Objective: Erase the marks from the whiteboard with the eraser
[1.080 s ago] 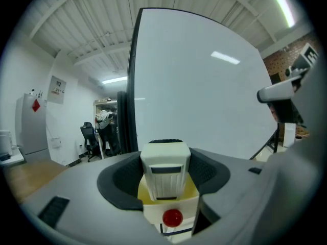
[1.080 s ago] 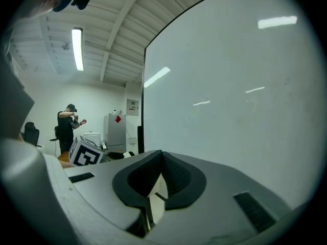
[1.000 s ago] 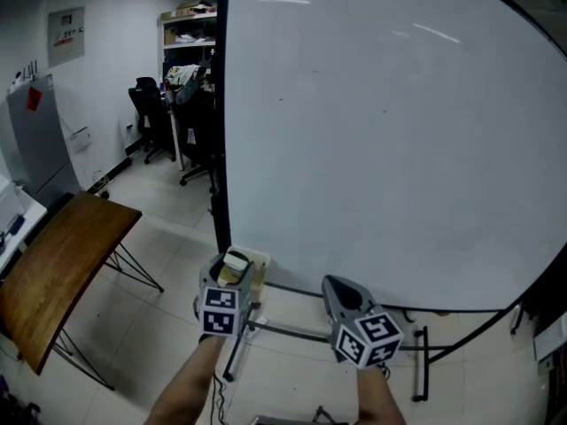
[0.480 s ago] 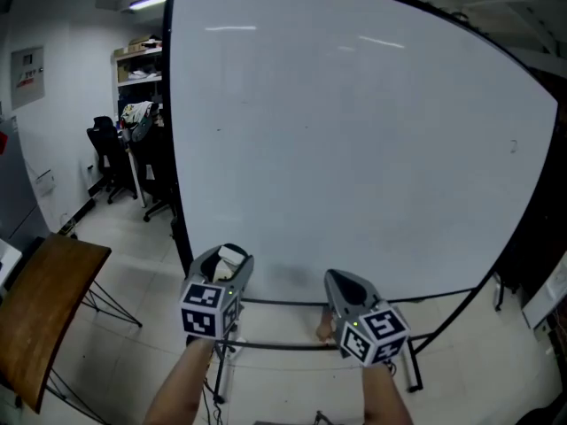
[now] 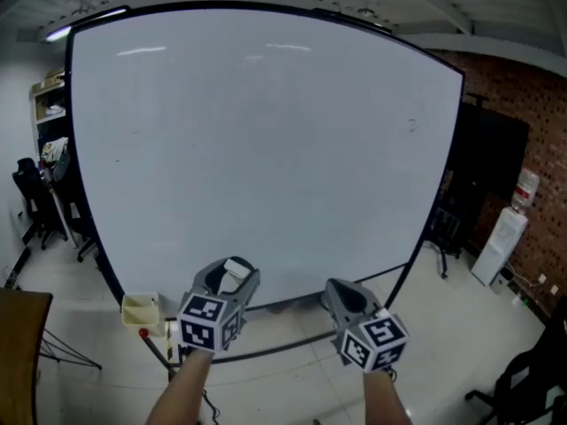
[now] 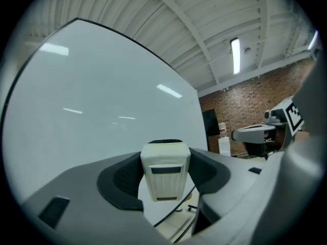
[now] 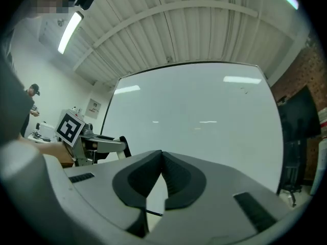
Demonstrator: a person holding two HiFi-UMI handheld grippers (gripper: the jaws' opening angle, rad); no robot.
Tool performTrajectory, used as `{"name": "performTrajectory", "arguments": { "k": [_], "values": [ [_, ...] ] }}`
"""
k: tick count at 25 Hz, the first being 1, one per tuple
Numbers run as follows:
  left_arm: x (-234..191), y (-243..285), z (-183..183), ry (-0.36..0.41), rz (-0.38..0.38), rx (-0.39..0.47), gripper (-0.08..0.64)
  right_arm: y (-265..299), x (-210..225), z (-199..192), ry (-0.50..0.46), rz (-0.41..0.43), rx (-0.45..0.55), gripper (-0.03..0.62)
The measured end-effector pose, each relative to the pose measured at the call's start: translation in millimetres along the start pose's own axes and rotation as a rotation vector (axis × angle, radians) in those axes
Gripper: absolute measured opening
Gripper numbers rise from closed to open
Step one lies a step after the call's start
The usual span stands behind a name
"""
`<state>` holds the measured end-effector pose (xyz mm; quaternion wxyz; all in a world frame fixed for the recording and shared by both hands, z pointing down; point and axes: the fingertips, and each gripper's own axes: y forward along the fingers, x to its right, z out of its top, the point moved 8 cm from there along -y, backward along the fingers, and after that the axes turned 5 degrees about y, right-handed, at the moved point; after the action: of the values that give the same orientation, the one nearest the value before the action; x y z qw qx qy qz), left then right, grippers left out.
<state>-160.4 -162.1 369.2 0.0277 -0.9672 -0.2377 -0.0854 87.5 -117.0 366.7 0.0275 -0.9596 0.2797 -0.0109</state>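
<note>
This is looking like an office or workroom in an industrial building; a large white whiteboard in a black frame [image 5: 266, 149] is standing on a pale tiled floor [image 5: 461, 343]; a red brick wall [image 5: 523, 113] is running along the right; black wheeled office chairs [image 5: 31, 195] and cluttered white shelves [image 5: 49, 104] are sitting at the left beside a brown wooden tabletop [image 5: 18, 343]; a long tube light [image 6: 235, 55] is glowing under a white ribbed ceiling [image 6: 204, 14].
</note>
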Motion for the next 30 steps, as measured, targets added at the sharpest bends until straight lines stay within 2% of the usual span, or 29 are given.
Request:
{"name": "performTrajectory", "arguments": {
  "k": [3,7,12,19,24,26,30],
  "values": [
    [35.7,27.5,7.2,-0.005,-0.116,0.016,0.264,-32.9,25.6,0.5,-0.003,-0.096,0.004,-0.009],
    [81.8,61.6,27.7,0.026,-0.232,0.042,0.264,-76.4,55.3,8.5,-0.014,-0.214,0.005,-0.009],
    [112.6,107.2,43.1,0.041,-0.325,0.066,0.264,-103.6,84.2,12.5,-0.039,-0.342,0.005,-0.009],
    [134.2,174.5,65.9,0.088,-0.361,0.064,0.264,-95.4,138.8,25.4,-0.075,-0.402,0.024,-0.009],
    [102.4,222.3,79.0,0.106,-0.361,0.091,0.264,-43.5,163.9,42.5,-0.098,-0.414,0.064,-0.009],
    [107.5,238.4,83.7,0.112,-0.348,0.099,0.264,-40.5,183.3,44.7,-0.104,-0.408,0.079,-0.009],
    [90.2,274.0,101.9,0.11,-0.288,0.116,0.264,-2.1,220.9,63.1,-0.127,-0.347,0.092,-0.009]
  ]
}}
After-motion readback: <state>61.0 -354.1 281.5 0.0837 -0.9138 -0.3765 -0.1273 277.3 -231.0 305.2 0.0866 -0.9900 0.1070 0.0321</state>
